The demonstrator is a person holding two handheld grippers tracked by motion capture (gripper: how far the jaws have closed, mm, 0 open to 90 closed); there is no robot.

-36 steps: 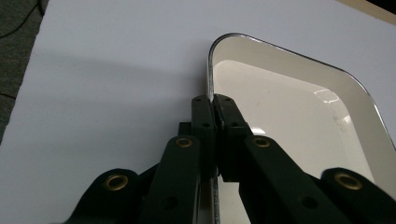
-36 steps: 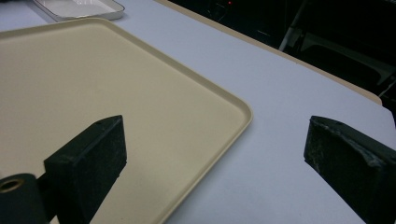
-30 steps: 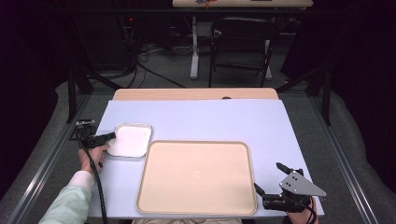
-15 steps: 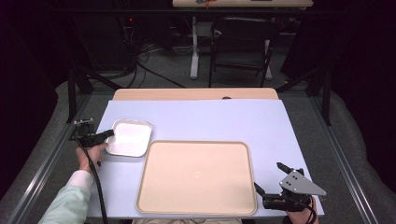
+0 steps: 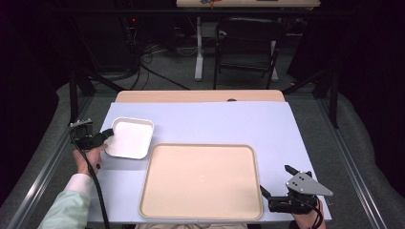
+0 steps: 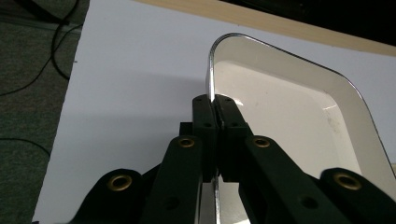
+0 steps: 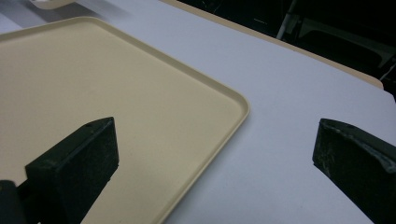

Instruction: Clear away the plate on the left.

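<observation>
A white square dish point(image 5: 130, 139) hangs tilted just above the lavender table top at the left, casting a shadow below it. My left gripper point(image 5: 109, 135) is shut on the dish's left rim; in the left gripper view the pads point(image 6: 215, 100) pinch the thin metal edge of the dish point(image 6: 289, 107). A large beige tray point(image 5: 200, 182) lies flat at the front middle. My right gripper point(image 5: 275, 179) is by the tray's front right corner, and its jaws have just been opening. In the right gripper view the gripper point(image 7: 214, 134) stands wide apart, holding nothing, over the tray's corner point(image 7: 116, 79).
The lavender mat point(image 5: 224, 124) covers the table, with a wooden strip point(image 5: 200, 96) along its far edge. Metal frame rails point(image 5: 356, 162) run along both sides. A chair point(image 5: 246, 43) and a desk leg stand on the floor beyond.
The left gripper has lifted the white dish off the table and tipped it slightly, moving it a little away from me. The right hand has stayed in place.
</observation>
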